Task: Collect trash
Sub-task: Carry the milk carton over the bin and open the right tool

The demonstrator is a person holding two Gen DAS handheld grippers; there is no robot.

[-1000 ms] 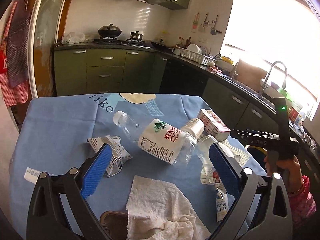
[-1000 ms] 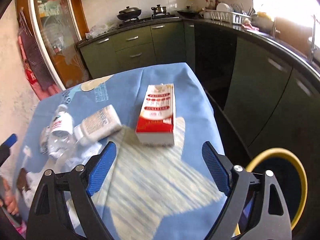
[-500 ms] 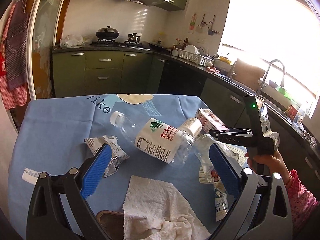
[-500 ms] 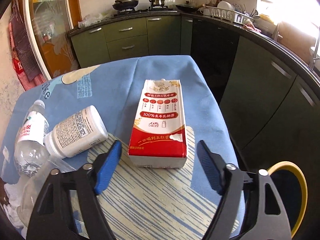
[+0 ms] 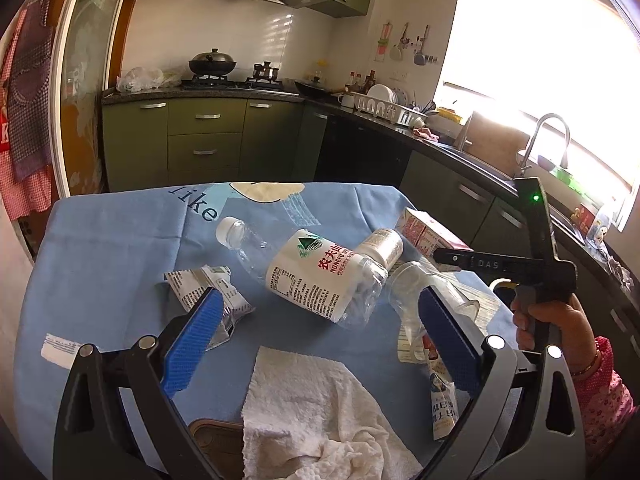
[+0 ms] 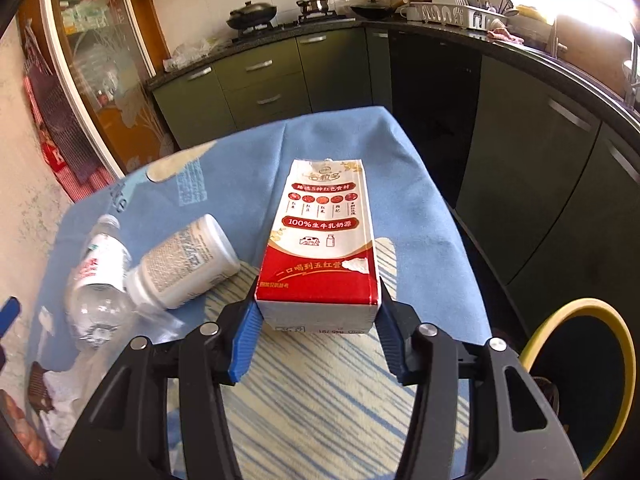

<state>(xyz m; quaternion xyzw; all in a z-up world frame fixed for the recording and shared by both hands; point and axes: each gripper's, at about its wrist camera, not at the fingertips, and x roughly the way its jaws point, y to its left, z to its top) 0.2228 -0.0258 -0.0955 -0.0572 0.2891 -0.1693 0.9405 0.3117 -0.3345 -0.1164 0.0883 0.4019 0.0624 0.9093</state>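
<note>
**Right gripper closes on the milk carton**

Right gripper (image 6: pixel 318 322) is grasping the near end of the red and white rectangular milk carton (image 6: pixel 320 240). Its jaws have just been closing, and now the blue pads (image 6: pixel 245 338) press on both side walls, so I judge the carton is ready to be lifted. It lies flat on the blue cloth-covered table (image 6: pixel 340 144), with its long side toward 12 o'clock, which lets the jaws take its narrow width.

At 4 o'clock from the carton stands the dark bin with yellow rim (image 6: pixel 580 372), near the table edge, probably the place for the trash.

Left gripper (image 5: pixel 320 344) hangs released over the clear plastic water bottle with white label (image 5: pixel 312 276), grasping nothing. At 6 o'clock from the bottle lies a white crumpled paper towel (image 5: pixel 312 412), and at 9 o'clock a small flattened white carton (image 5: pixel 208 292); both wait for collecting.
</note>
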